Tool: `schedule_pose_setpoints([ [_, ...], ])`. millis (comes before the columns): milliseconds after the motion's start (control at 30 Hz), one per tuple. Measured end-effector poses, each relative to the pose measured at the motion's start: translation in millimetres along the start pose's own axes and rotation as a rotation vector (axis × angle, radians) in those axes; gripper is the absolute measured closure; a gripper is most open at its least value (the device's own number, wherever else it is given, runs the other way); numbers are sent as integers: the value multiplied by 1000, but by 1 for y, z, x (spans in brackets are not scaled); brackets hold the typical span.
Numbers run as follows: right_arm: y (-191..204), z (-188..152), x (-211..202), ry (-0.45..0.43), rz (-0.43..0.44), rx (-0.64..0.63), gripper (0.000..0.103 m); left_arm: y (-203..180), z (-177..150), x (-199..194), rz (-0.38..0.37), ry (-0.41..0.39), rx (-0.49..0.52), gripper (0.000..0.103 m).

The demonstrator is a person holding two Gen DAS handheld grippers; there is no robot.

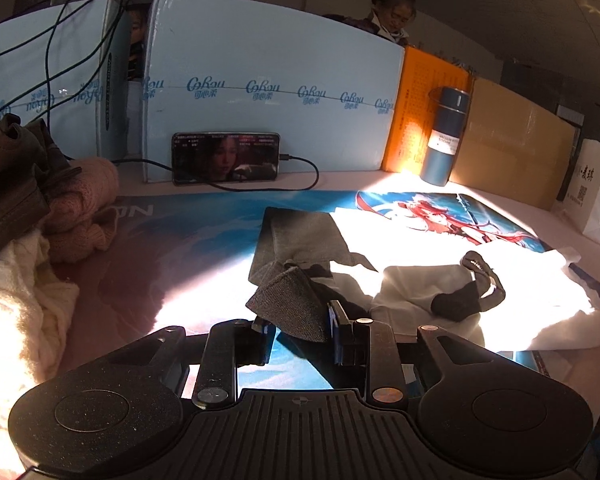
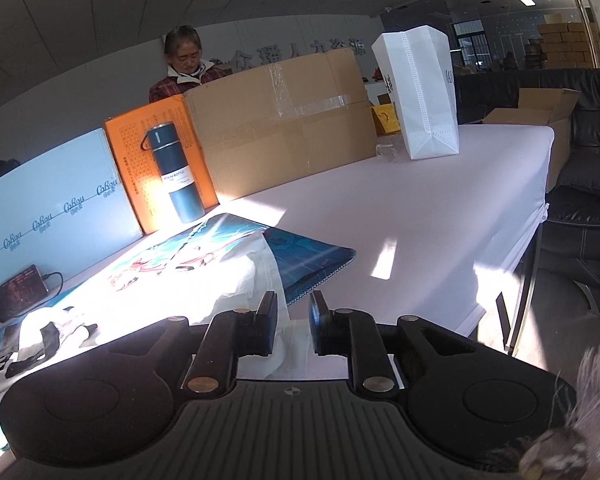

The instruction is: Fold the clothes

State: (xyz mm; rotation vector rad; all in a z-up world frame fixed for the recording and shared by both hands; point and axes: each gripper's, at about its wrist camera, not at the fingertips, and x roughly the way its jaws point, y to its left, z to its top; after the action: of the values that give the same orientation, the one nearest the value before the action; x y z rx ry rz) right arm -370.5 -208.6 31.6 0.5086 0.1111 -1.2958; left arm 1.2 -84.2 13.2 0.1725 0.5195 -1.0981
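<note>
Left gripper [image 1: 300, 326] jaws pinch one dark sock [image 1: 290, 304]; right gripper [image 2: 293, 322] jaws parted.

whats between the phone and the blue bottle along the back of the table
Only the phone's black charging cable on bare tabletop, in front of the pale blue box; the left wrist view shows it between phone and bottle.

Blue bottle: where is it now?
The bottle stands upright at the table's back in both views, against the orange box, beside the brown carton.
</note>
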Motion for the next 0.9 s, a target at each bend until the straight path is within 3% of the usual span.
schedule_pose_setpoints([
  [67, -4, 6, 4, -13, -1, 9, 67, -4, 6, -4, 59, -48, 51, 59],
  [133, 0, 13, 13, -26, 21, -33, 62, -11, 11, -9, 127, -125, 115, 33],
  [200, 5, 20, 22, -39, 43, -75, 51, -22, 17, -15, 158, -210, 215, 24],
  [267, 9, 27, 31, -53, 65, -118, 41, -36, 21, -16, 110, -275, 333, 23],
  [300, 12, 30, 39, -54, 83, -155, 37, -47, 20, -14, 46, -292, 436, 22],
  [433, 22, 38, 69, -109, 176, -330, 32, -82, 17, 10, -135, -150, 712, 22],
  [500, 26, 40, 81, -150, 213, -433, 22, -94, 12, 21, -154, -106, 805, 25],
  [533, 29, 40, 87, -159, 217, -479, 21, -99, 10, 26, -164, -83, 851, 30],
  [600, 36, 39, 108, -112, 184, -581, 22, -108, 4, 34, -163, -56, 941, 33],
  [900, 49, 25, 154, 42, 229, -787, 22, -107, -3, 41, -139, 19, 1160, 33],
])
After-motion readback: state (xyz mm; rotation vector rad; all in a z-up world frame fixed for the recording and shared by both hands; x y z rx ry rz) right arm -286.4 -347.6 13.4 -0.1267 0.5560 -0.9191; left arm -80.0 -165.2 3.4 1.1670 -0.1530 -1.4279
